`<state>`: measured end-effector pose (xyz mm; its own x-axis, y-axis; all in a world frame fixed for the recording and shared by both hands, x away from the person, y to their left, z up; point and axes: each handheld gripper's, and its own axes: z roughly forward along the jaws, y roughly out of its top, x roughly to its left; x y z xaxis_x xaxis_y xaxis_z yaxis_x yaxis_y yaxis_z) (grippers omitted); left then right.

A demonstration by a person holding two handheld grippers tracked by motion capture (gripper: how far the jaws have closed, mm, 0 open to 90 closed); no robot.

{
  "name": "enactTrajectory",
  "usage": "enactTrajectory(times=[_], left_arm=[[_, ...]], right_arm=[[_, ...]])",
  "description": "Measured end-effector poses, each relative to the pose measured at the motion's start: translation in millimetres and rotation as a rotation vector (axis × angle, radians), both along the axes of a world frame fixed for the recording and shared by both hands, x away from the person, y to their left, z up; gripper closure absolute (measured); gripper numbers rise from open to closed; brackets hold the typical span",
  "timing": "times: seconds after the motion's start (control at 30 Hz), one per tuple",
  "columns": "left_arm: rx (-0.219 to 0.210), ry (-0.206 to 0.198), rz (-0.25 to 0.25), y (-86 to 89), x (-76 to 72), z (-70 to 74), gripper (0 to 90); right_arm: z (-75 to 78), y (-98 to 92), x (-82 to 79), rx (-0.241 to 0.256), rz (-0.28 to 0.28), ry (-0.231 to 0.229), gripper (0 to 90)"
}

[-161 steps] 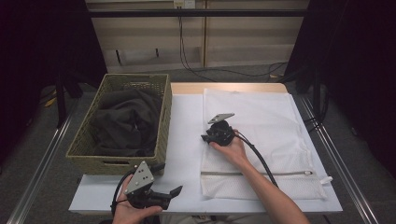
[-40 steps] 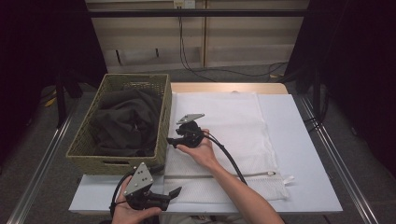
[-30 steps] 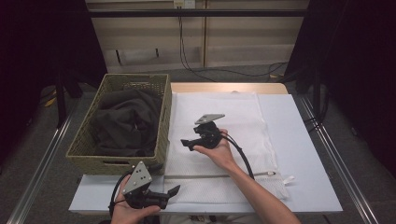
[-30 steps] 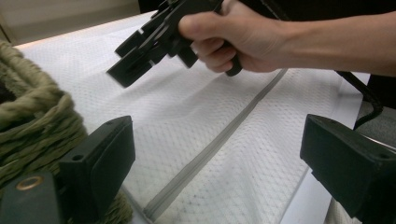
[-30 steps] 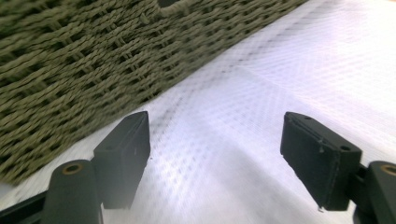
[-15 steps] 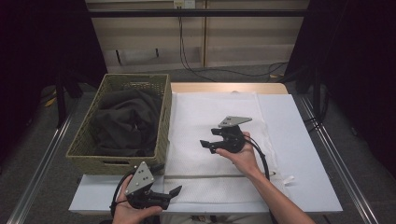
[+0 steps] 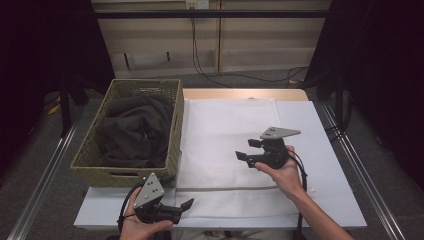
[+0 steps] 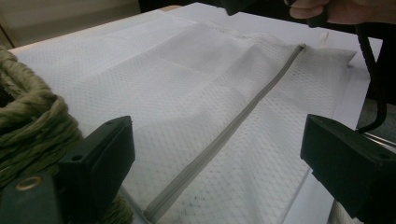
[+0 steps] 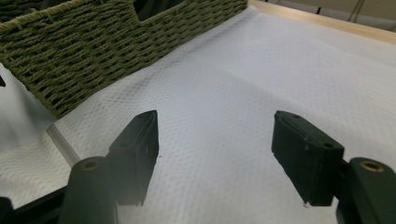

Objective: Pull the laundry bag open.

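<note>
A white mesh laundry bag (image 7: 225, 125) lies flat on the white table (image 7: 332, 170), its grey zipper (image 7: 225, 189) running along the near edge. My right gripper (image 7: 245, 149) hovers over the bag's right half, open, nothing between its jaws. In the right gripper view the open right gripper (image 9: 217, 154) points across the mesh bag (image 9: 243, 79) toward the basket. My left gripper (image 7: 184, 207) rests at the table's front left corner, open and empty. In the left gripper view the left gripper (image 8: 219, 158) frames the zipper (image 8: 233, 130) on the mesh bag (image 8: 163, 84).
A woven green basket (image 7: 177, 125) holding dark clothes (image 7: 132, 132) stands against the bag's left edge; its wall (image 9: 93, 46) is close in the right gripper view. A bare strip of table lies right of the bag. The right gripper's cable (image 7: 301, 175) trails toward the front edge.
The bag has been pulled left against the basket. Over the last second my right gripper moved from near the basket to the bag's right half. The left gripper stayed put.
</note>
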<state>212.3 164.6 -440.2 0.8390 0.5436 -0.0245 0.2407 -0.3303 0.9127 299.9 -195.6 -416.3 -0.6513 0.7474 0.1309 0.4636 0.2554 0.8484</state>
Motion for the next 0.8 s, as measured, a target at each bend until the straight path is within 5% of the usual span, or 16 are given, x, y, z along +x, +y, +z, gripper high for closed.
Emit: enactTrajectory(times=[0.3,0.8], left_arm=[[0.021,-0.010,-0.004,-7.6,-0.7,1.5,9.9],[0.029,-0.002,-0.003,-7.1,-2.1,1.9,11.3]], right_arm=[[0.6,-53.3,-34.4,-0.007,-0.019,0.034,37.0],[-16.8,-136.8,-83.4,-0.046,-0.174,0.114,53.0]])
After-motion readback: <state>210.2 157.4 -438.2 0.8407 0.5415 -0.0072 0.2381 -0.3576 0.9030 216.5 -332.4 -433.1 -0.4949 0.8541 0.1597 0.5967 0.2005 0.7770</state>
